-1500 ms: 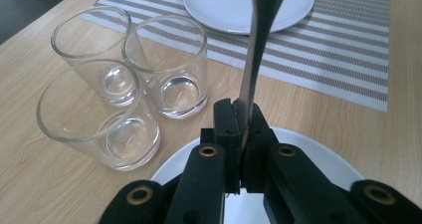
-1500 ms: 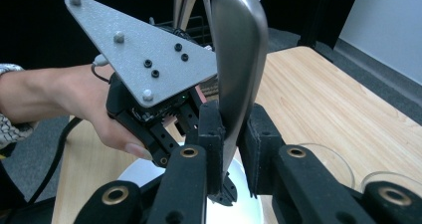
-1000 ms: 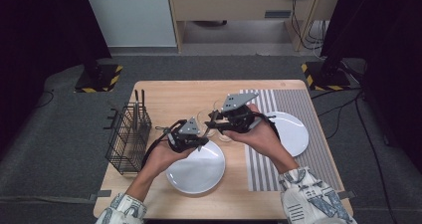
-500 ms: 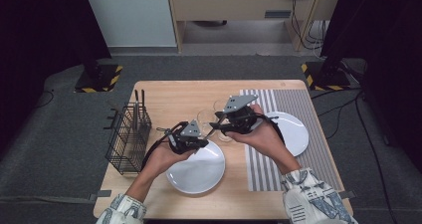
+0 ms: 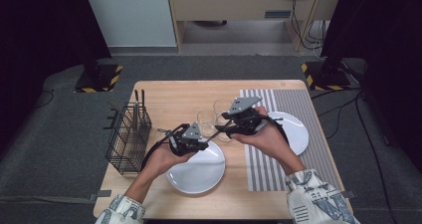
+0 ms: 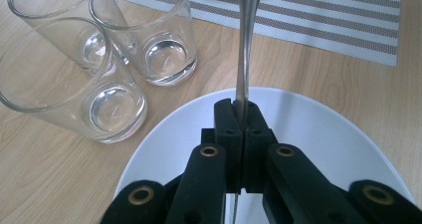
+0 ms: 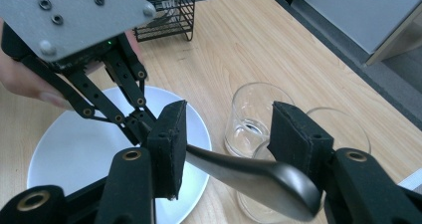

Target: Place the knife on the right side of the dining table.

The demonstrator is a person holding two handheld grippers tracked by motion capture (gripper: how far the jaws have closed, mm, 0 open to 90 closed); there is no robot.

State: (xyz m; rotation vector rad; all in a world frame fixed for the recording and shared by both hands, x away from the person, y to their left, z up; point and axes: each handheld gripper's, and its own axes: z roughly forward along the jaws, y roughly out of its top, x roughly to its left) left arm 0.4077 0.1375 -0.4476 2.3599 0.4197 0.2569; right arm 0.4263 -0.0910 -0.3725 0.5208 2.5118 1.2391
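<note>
- Left tool (image 6: pixel 238 109): jaws pressed together, pinching the thin end of a metal utensil (image 6: pixel 244 50). Which kind of utensil, can't tell.
- Right tool (image 7: pixel 226 134): jaws spread, w/ the utensil's broad handle (image 7: pixel 239 171) lying between the pads. It's against one pad and clear of the other, so no grip from this side.
- Utensil is in the air over the table's (image 5: pixel 169 94) middle, bridging the two tools. It's above the far rim of the white plate (image 5: pixel 199 174) that sits toward the near edge.
- Two empty glasses (image 5: pixel 205 120) stand just beyond, touching or nearly so. Right tool's jaws hang close over them.
- Change vs 1 s ago: very little. Both hands are at abt the same spot in the high view, tools tip to tip. Jaw motion is too small to read there.
- Meaning, as a judgement: this is a handover, paused at the transfer point. Only the left tool carries the utensil.
- Next move prob. needs the right tool to close on the handle before the left lets go. Otherwise it drops on the plate or knocks a glass.
- Also there: wire basket (image 5: pixel 127 134) at the left edge, striped mat (image 5: pixel 263 169) w/ a 2nd plate (image 5: pixel 296 132) toward the right edge.
</note>
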